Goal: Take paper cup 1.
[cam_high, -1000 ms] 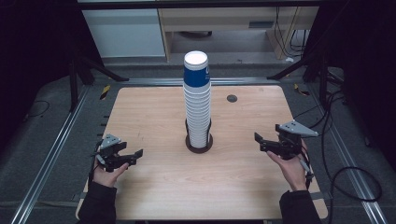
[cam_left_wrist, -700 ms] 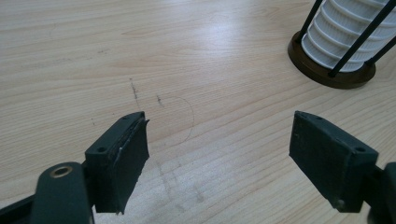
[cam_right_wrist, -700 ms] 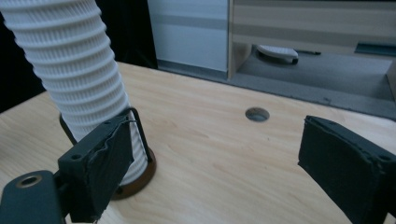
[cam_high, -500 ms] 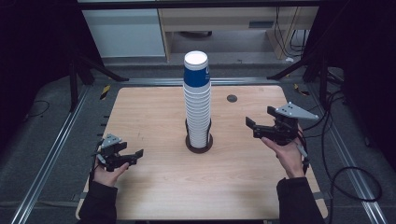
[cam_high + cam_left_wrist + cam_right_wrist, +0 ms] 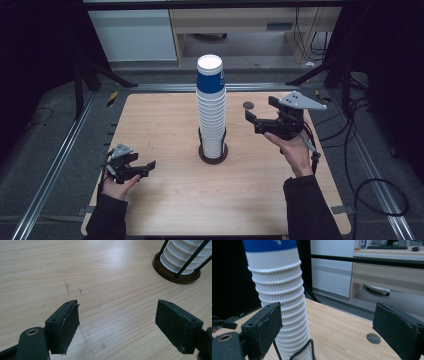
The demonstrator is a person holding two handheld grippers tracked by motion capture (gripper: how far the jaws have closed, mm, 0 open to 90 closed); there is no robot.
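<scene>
A tall stack of ribbed white paper cups (image 5: 210, 110), the top one banded blue, stands in a dark wire holder (image 5: 212, 154) at the table's middle. My right gripper (image 5: 259, 111) is held up in the air just right of the stack, at about mid-height, pointing at it. Its jaws have just been opening and nothing is between them. In the right gripper view the stack (image 5: 279, 290) rises behind the left jaw of the right gripper (image 5: 328, 306). My left gripper (image 5: 148, 167) rests low at the table's front left, open and empty. The left gripper (image 5: 117, 303) looks over bare wood toward the holder's base (image 5: 175, 275).
A small dark round disc (image 5: 248, 105) sits in the wooden table (image 5: 165, 125) behind the right gripper; the disc (image 5: 373, 338) lies near the right jaw. Metal rails (image 5: 55, 165) and black stand legs flank the table. Cables (image 5: 360, 145) trail on the right.
The right hand has lifted its gripper and carried it left toward the cup stack, with the jaws spreading wider. The left hand and gripper have stayed where they were.
</scene>
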